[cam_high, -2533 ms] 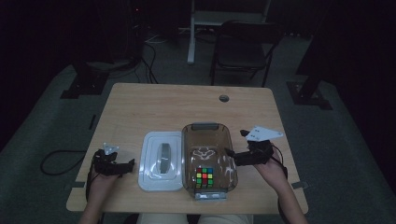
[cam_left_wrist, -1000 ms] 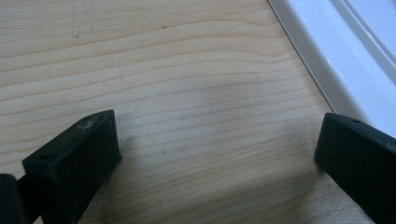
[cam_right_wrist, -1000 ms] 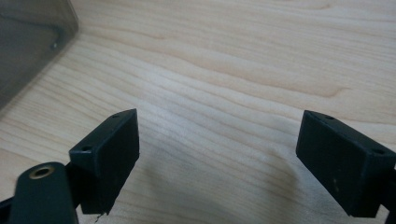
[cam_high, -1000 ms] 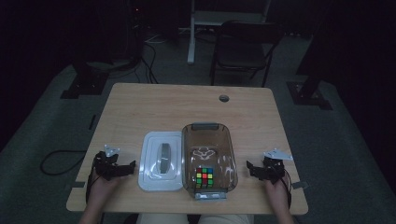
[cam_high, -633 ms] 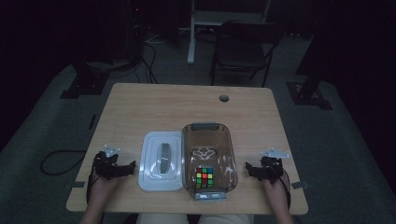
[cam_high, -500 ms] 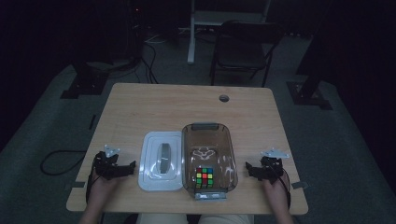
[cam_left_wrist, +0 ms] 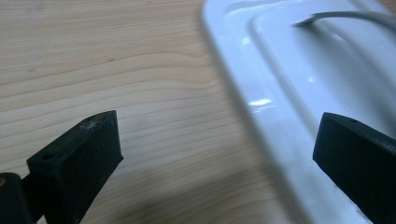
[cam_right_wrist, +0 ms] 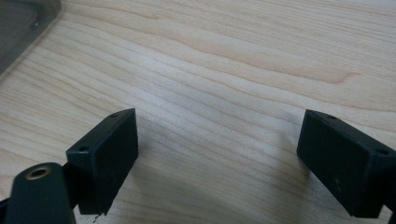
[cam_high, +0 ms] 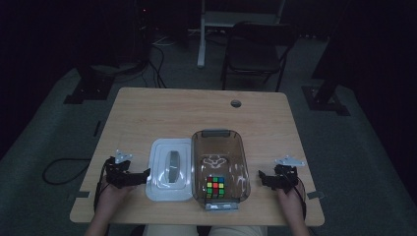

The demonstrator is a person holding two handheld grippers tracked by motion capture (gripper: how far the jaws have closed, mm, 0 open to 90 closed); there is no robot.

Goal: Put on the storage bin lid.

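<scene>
A clear brownish plastic box (cam_high: 220, 152) stands near the table's front edge with a colourful puzzle cube (cam_high: 215, 187) inside it. Its white lid (cam_high: 169, 169) lies flat just left of the box, handle up. My left gripper (cam_high: 143, 175) rests on the table beside the lid's left edge, open, and the lid's rim (cam_left_wrist: 280, 140) runs between its jaws (cam_left_wrist: 219, 154). On the other side, my right gripper (cam_high: 261, 177) sits low on the wood right of the box, open over bare wood (cam_right_wrist: 219, 140). A corner of the box (cam_right_wrist: 23, 23) shows at the upper left.
The wooden table (cam_high: 196, 113) has a round cable hole (cam_high: 236, 103) at the back. A dark chair (cam_high: 255, 49) and a desk leg (cam_high: 201, 34) stand behind the table on the grey floor. Cables trail at the left.
My right gripper has come down from above the box's right edge and drawn back to the table right of the box. The left gripper has stayed put.
</scene>
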